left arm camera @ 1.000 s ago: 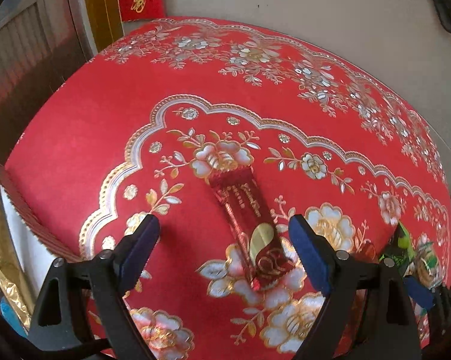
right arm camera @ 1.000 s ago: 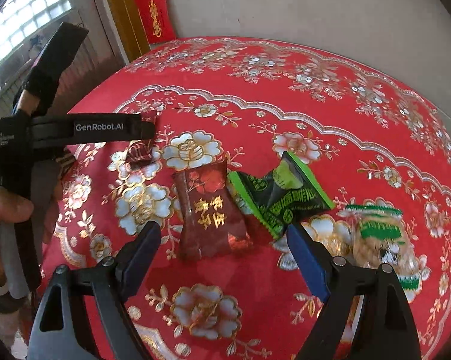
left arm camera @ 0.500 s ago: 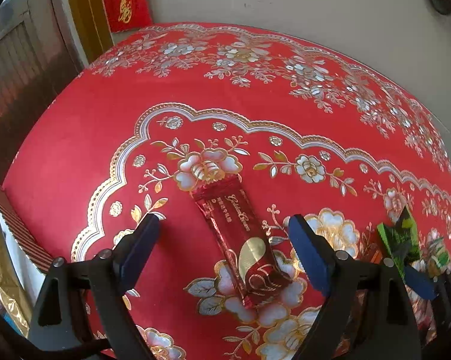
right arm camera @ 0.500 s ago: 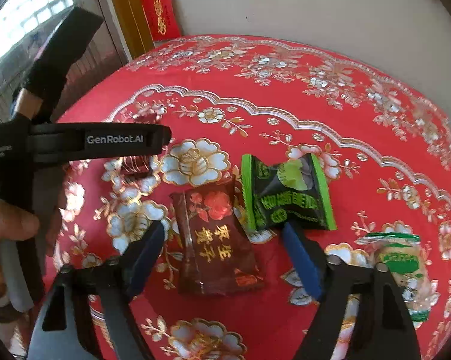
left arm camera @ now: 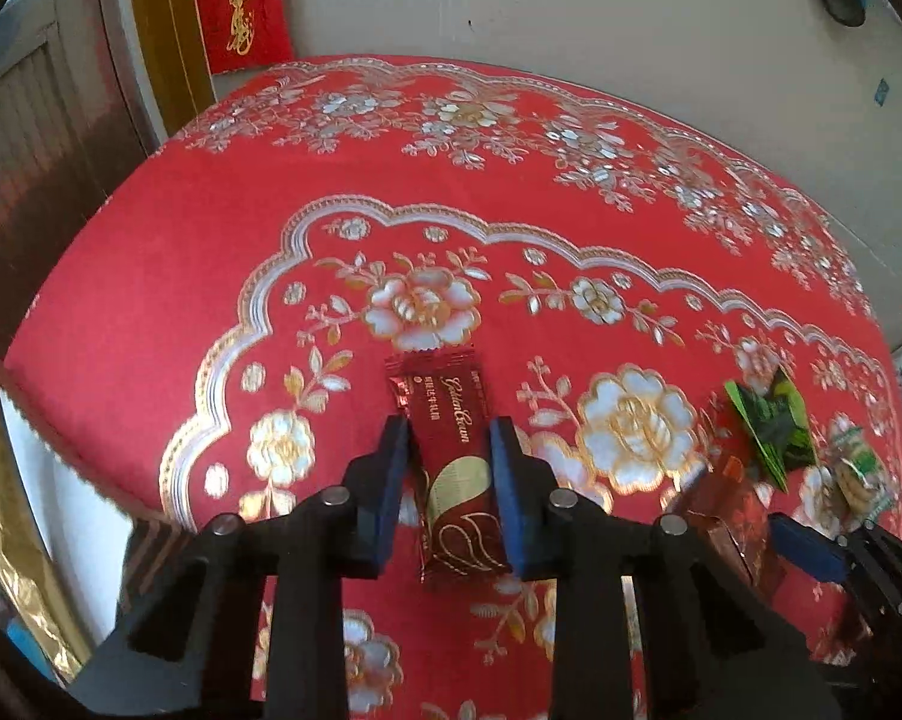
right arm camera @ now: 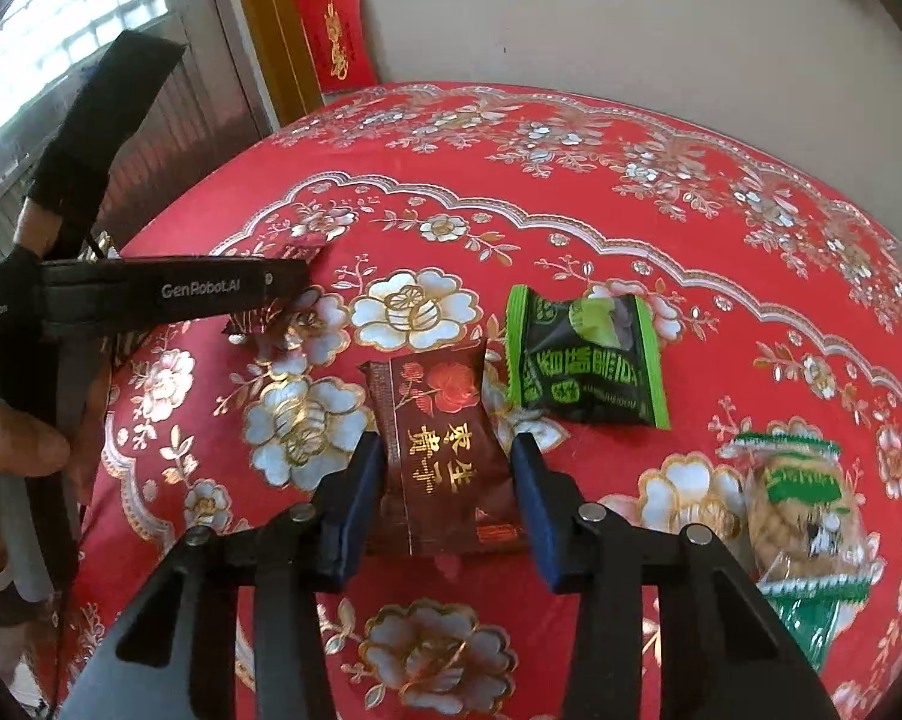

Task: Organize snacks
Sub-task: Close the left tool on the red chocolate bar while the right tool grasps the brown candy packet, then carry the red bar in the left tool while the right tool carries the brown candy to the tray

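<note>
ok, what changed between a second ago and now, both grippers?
Both have just been closing. The left gripper went from wide open to fingers against the long red bar. The right gripper narrowed around the brown packet; contact there is unclear. Both snacks remain flat on the tablecloth. Green packet and clear cookie pack unmoved.

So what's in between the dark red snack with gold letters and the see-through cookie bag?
In the right wrist view, only flowered red tablecloth lies between the dark red packet and the cookie bag; the green packet sits farther back.
</note>
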`<action>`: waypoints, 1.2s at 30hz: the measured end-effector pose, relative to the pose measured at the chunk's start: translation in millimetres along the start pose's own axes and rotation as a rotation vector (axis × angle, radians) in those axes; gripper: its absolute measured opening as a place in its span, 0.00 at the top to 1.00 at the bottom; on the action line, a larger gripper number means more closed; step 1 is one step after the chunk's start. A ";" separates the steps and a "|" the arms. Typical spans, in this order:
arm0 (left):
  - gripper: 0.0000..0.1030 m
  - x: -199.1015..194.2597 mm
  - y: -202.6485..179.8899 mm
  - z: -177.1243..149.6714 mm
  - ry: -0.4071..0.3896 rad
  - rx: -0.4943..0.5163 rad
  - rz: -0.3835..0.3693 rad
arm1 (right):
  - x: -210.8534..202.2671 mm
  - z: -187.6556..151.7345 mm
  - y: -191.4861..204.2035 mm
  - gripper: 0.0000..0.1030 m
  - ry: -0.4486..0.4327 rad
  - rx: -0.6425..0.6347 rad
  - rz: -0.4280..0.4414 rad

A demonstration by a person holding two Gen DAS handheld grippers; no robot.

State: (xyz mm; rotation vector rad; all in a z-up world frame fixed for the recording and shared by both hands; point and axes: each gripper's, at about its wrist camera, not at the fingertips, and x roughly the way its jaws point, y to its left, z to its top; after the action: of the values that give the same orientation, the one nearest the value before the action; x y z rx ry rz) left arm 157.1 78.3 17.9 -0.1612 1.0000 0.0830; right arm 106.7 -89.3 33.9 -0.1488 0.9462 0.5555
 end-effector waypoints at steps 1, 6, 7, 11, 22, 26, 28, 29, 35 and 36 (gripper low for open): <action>0.71 -2.6 0.9 -3.4 0.002 -0.004 -0.012 | -2.3 -2.2 0.5 0.58 0.000 0.006 0.006; 0.71 -23.6 0.5 -23.9 -0.031 0.010 -0.018 | -16.9 -13.2 4.2 0.58 -0.018 0.026 0.017; 0.71 -27.3 0.3 -27.8 -0.037 0.016 -0.014 | -20.9 -16.6 5.2 0.58 -0.023 0.031 0.022; 0.71 -39.9 0.7 -44.6 -0.048 0.039 -0.009 | -28.2 -26.7 9.6 0.58 -0.021 0.032 0.022; 0.71 -58.8 -2.1 -68.7 -0.052 0.073 -0.022 | -28.7 -36.4 23.4 0.52 0.039 -0.008 -0.023; 0.71 -61.3 -2.5 -73.9 -0.053 0.086 -0.014 | -19.7 -29.9 25.9 0.53 0.060 -0.034 -0.034; 0.71 -63.7 -2.0 -77.4 -0.060 0.094 -0.004 | -21.7 -30.7 25.3 0.60 0.061 -0.028 -0.011; 0.71 -65.1 -1.9 -78.8 -0.065 0.097 0.001 | -23.0 -32.5 24.5 0.60 0.058 -0.021 0.000; 0.71 -78.9 -3.3 -92.5 -0.102 0.114 0.015 | -45.5 -52.7 23.8 0.60 -0.002 0.015 0.007; 0.71 -81.4 -3.8 -94.0 -0.108 0.116 0.018 | -51.6 -55.5 24.0 0.60 -0.014 0.026 0.019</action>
State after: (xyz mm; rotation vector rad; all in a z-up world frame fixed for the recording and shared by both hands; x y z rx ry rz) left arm 35.8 58.6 37.1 -0.0410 0.8957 0.0490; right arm 30.5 -108.6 45.5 -0.1123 0.9413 0.5610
